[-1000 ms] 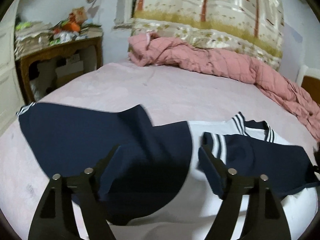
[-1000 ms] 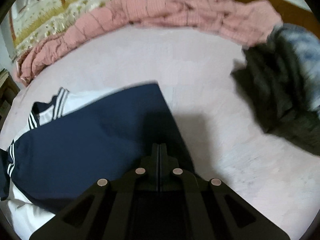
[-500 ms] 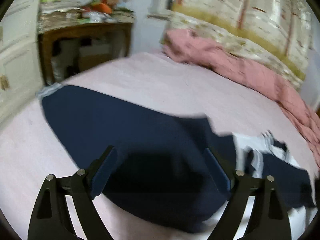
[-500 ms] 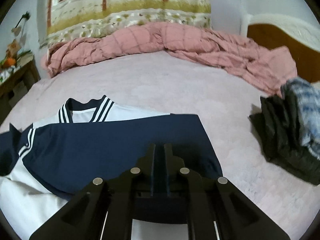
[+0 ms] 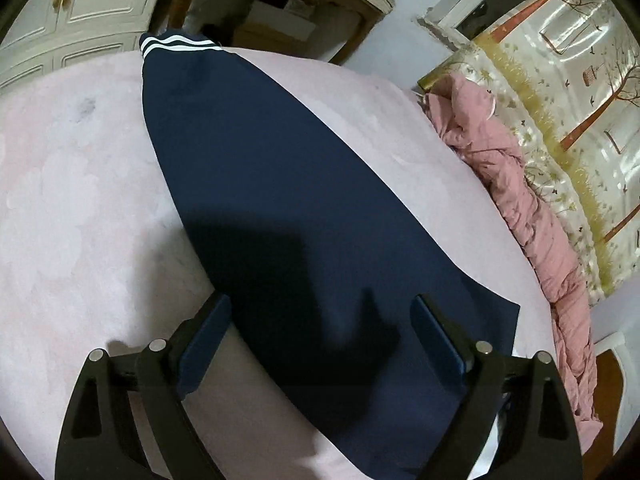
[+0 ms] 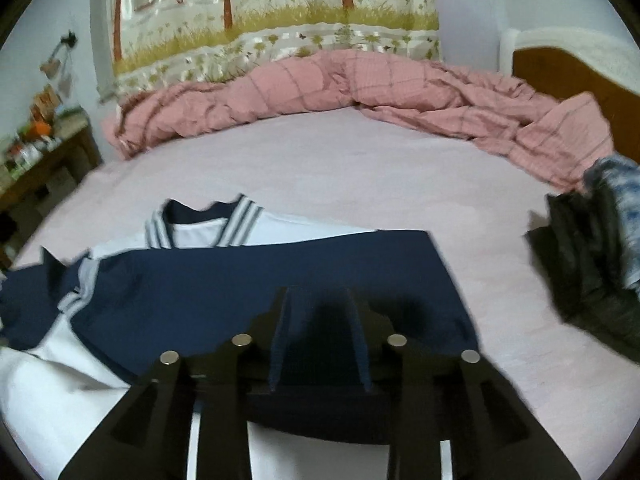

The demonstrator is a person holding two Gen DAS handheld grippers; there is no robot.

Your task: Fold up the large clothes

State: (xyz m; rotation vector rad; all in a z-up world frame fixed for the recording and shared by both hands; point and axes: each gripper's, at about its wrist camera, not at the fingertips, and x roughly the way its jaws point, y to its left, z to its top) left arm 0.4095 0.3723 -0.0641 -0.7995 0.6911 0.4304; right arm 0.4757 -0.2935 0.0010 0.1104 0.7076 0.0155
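Observation:
A large navy and white top with striped trim lies on the pink bed (image 6: 360,168). One navy sleeve (image 6: 240,280) is folded across its white body (image 6: 48,392), below the striped collar (image 6: 236,220). My right gripper (image 6: 318,296) hovers over that sleeve's end; its jaws are opening and the pads do not press the cloth lying flat under them. The other sleeve (image 5: 280,160) stretches flat to the bed's far edge, ending in a white-striped cuff (image 5: 176,44). My left gripper (image 5: 320,304) stands open above its wide near end, holding nothing.
A crumpled pink quilt (image 6: 360,88) runs along the back of the bed. A pile of dark clothes (image 6: 592,264) sits at the right edge. A cluttered wooden table (image 5: 320,0) and white cabinet doors (image 5: 80,8) stand beyond the cuff.
My right gripper went from shut to partly open, leaving the navy sleeve folded over the white body. My left gripper swung left and rolled, now over the outstretched sleeve.

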